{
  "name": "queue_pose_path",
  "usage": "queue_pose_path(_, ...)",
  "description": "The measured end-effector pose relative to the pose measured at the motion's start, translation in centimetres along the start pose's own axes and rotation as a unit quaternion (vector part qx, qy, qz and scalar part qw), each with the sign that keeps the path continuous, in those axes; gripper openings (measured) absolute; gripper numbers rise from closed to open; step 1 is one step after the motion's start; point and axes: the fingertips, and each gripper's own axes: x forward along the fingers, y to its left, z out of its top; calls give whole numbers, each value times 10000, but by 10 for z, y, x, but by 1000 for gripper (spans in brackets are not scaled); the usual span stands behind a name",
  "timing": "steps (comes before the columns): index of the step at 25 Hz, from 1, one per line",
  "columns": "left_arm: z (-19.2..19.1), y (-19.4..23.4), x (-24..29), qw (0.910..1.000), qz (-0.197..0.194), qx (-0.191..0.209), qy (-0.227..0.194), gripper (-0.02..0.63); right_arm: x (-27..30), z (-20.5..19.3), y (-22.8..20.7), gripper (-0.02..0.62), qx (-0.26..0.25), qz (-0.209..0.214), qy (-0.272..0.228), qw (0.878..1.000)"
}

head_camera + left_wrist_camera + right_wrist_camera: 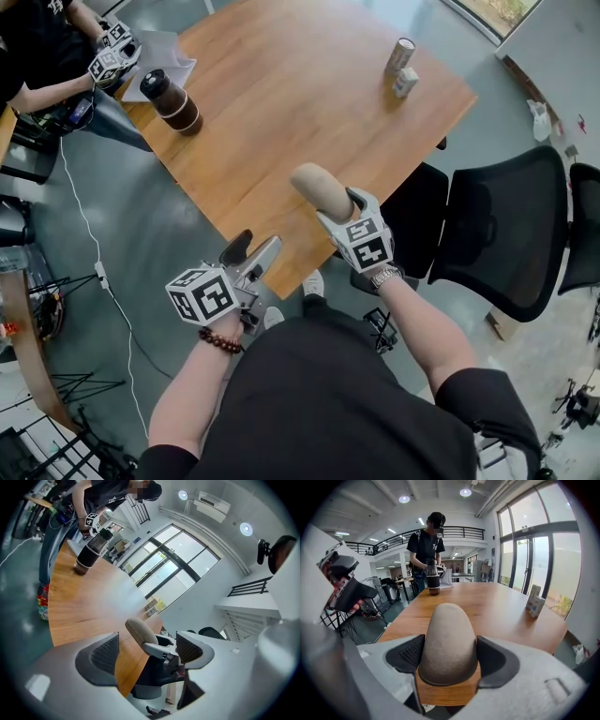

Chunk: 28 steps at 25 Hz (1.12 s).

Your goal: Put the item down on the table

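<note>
The item [317, 186] is a beige, rounded felt-like dome on a wooden base. My right gripper [336, 202] is shut on it, holding it just above the near corner of the wooden table [281, 94]. In the right gripper view the item [447, 634] fills the space between the pads, which press on its two sides, with the tabletop [497, 611] stretching beyond. My left gripper [249, 251] hangs open and empty off the table's near edge, lower left of the item. The left gripper view shows nothing between its own pads, and the item [139, 631] beyond them.
A dark cylindrical container [172, 98] stands at the table's far left beside papers [167, 58], where another person [37, 56] holds grippers. A can and a small box [403, 67] sit at the far right. Black office chairs [497, 244] stand to my right.
</note>
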Motion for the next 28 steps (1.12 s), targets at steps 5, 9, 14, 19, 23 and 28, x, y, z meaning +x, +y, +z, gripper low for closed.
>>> queue_pose_path(5, -3, 1, -4, 9995, 167, 261, 61, 380, 21, -6, -5, 334, -128, -74, 131, 9998)
queue_pose_path(9, -6, 2, -6, 9986, 272, 446, 104, 370, 35, -8, -9, 334, -244, -125, 166, 9995)
queue_pose_path(14, -7, 3, -10, 9981, 338, 497, 111, 356, 48, -14, -10, 336, -322, -148, 242, 9991)
queue_pose_path(19, -6, 4, -15, 9980, 345, 513, 113, 344, 55, -20, -9, 336, -335, -172, 282, 9989)
queue_pose_path(23, -5, 5, -20, 9979, 335, 546, 109, 337, 57, -26, -6, 339, -363, -212, 366, 9984)
queue_pose_path(28, -4, 3, -24, 9974, 301, 647, 136, 330, 59, -27, -7, 344, -452, -254, 348, 9980)
